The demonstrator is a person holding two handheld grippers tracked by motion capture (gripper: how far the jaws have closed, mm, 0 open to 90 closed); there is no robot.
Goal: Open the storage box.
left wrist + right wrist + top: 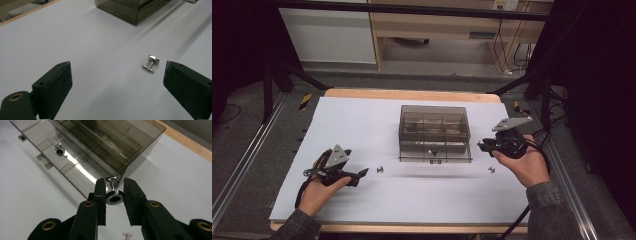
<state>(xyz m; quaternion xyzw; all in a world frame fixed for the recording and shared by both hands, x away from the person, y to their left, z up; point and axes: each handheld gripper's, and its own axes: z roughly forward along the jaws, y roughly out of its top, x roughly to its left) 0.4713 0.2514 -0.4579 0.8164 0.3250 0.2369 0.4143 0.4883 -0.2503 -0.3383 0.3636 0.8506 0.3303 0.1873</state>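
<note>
Surface: white sheet [362, 125] over a wooden table, wide bare stretches left and front.
Box: smoky clear organiser box [434, 131] sits mid-table, well inside every edge.
Right gripper [114, 191]: jaws nearly together, pinching a round-headed cufflink [114, 196] beside the box's corner.
Left gripper [117, 82]: jaws wide apart, holding nothing; a loose cufflink [151, 63] lies just ahead.

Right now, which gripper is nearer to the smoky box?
Right. The right gripper sits just beside the box, holding a cufflink; the left gripper is farther off.
</note>
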